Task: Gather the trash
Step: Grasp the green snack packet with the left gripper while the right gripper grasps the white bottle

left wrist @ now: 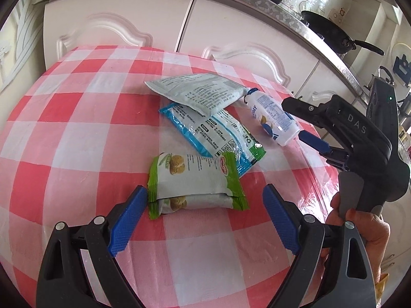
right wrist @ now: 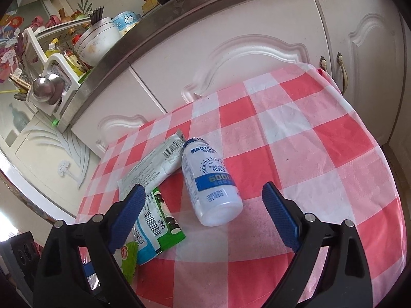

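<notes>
Lying on a red-and-white checked tablecloth (left wrist: 77, 118) are four pieces of trash, grouped near the middle of the table in front of white cabinet doors (left wrist: 115, 25). Nearest the left gripper (left wrist: 205, 197) is a green-edged snack packet (left wrist: 192, 182), folded over on itself; the gripper's blue pads (left wrist: 128, 218) stand wide apart on either side of it, the left pad just beside the packet's crimped end, the right pad clear of it, and nothing is clamped. Behind that packet lies a blue-and-white wrapper (left wrist: 213, 133) with a green end, and a pale grey pouch (left wrist: 197, 92) rests across the wrapper's far end. To the right of these, a small white bottle (left wrist: 272, 118) with a blue label lies on its side, its neck almost touching the pouch.

From the right wrist view, the right gripper (right wrist: 203, 205) is spread wide too, holding nothing. The white bottle (right wrist: 210, 184) lies between its fingers, base toward the camera, with cloth showing on both sides of it. The left blue pad (right wrist: 128, 215) overlaps the blue-and-white wrapper (right wrist: 156, 228) in this view; whether it touches it cannot be told. The grey pouch (right wrist: 156, 164) lies beyond.

In the left wrist view a hand (left wrist: 364, 228) grips the right gripper's handle at the table's right edge. A dark pan (left wrist: 331, 33) sits on the counter above the cabinets.
</notes>
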{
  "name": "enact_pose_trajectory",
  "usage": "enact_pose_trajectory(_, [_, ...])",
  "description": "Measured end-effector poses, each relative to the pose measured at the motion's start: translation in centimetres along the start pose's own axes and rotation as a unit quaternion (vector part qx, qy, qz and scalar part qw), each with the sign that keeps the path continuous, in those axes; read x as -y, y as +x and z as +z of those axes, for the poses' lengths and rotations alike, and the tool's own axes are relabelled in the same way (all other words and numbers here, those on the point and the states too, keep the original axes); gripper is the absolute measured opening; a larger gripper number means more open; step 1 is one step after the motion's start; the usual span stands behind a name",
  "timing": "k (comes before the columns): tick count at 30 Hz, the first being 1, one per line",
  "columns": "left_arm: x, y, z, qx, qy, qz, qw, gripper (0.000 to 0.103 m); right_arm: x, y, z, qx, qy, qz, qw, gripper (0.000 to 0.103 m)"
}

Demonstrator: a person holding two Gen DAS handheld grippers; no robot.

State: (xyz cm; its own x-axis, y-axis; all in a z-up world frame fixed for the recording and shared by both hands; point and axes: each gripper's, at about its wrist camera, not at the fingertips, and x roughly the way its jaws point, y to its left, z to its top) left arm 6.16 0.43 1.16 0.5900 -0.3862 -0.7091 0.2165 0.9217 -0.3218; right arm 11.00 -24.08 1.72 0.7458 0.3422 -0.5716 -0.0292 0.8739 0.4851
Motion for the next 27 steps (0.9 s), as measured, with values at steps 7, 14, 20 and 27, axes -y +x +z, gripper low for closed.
enact_pose_trajectory(7, [0.1,0.2,0.0,0.010,0.004,-0.001,0.9999,0.090,-0.8,0.7,-0.3,-0.008,-0.028,-0.020,0.999,0.077])
enact_pose_trajectory(14, [0.1,0.2,0.0,0.013,0.001,-0.004,0.9999,0.090,-1.2,1.1,-0.4,-0.015,-0.042,-0.027,0.999,0.060])
enact_pose_trajectory(20, [0.9,0.6,0.0,0.007,0.021,0.017,0.9996,0.090,-1.4,1.4,-0.5,-0.023,-0.050,-0.031,0.998,0.045])
enact_pose_trajectory(27, [1.2,0.7,0.0,0.008,0.029,0.034,0.9990,0.085,-1.3,1.4,-0.5,-0.026,-0.047,-0.028,0.998,0.044])
